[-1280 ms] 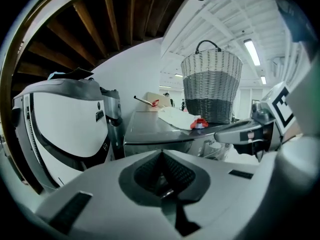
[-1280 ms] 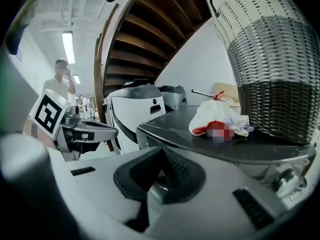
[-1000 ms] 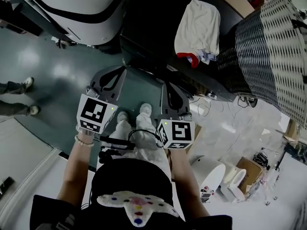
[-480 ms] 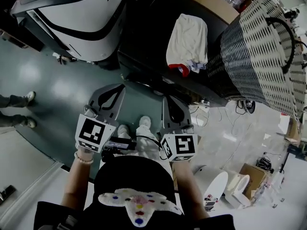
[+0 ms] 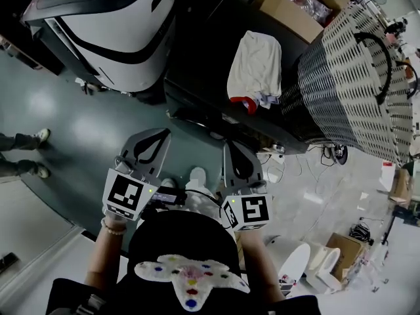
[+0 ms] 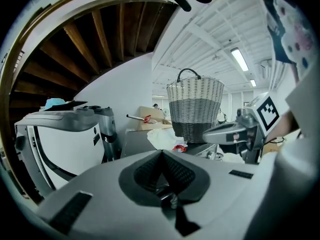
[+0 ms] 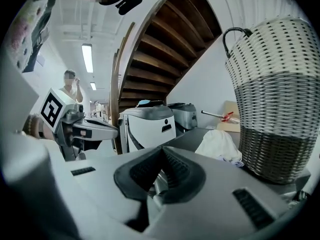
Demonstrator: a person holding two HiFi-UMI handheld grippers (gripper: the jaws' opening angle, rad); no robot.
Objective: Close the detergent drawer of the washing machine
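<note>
Pressed together, pad to pad with nothing between, on the left gripper [image 6: 162, 153] and the right gripper [image 7: 161, 151] alike, held side by side and pointed forward. Faced a dark washing machine [image 5: 197, 64] just ahead of both, topped with a crumpled white cloth [image 5: 256, 61] and a woven laundry basket [image 5: 354, 77], front edge running across the line of the jaws, with a white-and-black machine [image 5: 111, 31] off to the left. Could not make out the detergent drawer in any view, the front face tucked under that edge; judged the closing push to run straight ahead, with neither gripper clearly the nearer.
</note>
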